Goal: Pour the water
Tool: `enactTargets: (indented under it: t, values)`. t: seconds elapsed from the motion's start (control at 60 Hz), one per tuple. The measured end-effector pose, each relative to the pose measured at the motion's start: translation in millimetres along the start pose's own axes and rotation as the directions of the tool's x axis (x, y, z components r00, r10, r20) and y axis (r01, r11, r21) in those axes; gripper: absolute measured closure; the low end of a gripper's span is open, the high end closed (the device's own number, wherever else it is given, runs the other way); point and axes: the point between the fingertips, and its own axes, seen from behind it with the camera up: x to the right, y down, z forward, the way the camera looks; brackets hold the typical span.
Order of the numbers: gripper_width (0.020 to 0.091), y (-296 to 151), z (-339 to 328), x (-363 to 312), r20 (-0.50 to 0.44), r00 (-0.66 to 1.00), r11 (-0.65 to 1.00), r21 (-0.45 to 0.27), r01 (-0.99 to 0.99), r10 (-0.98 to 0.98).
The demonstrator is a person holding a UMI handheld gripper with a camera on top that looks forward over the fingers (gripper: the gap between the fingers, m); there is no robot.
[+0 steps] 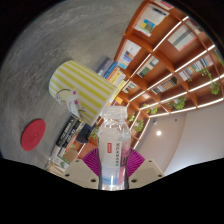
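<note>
A clear plastic water bottle with a red-and-white label stands between my fingers, and both magenta pads press on its sides. My gripper is shut on it. The whole view is tilted. Just beyond the bottle's neck sits a mug with yellow and white stripes and a pale handle, on a grey speckled table. The bottle's top points toward the mug's side. I cannot see whether the bottle has a cap or whether water is flowing.
A red round coaster lies on the table beside the mug. Books or boxes lie near the table's edge. Wooden shelves with lit strips and plants fill the space beyond.
</note>
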Motion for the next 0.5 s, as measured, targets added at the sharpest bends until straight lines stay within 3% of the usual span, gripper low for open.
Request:
enactTargets:
  t: [0.067,0.117,0.217,0.267,0.333,0.35,0.5]
  values:
    - [0.078,-12,5,4,0.012,0.993,0.993,-0.021,-0.117,0.117]
    - [0.078,7,-2,-6,0.04,0.965,0.966,-0.02,-0.259,0.26]
    - [0.0781,11,-2,-9,0.068,0.793,0.795,-0.099,-0.599,0.606]
    - [0.0781,35,-13,-18,0.064,0.635,0.637,-0.125,-0.761,0.77]
    - [0.0781,30,-21,-12,0.058,0.37,0.375,-0.157,-0.914,0.927]
    - [0.078,4,-18,-9,0.048,0.288,0.292,-0.17,-0.941,0.956]
    - [0.0779,-12,-26,-35,0.097,-0.341,-0.308,-0.253,-0.917,0.935]
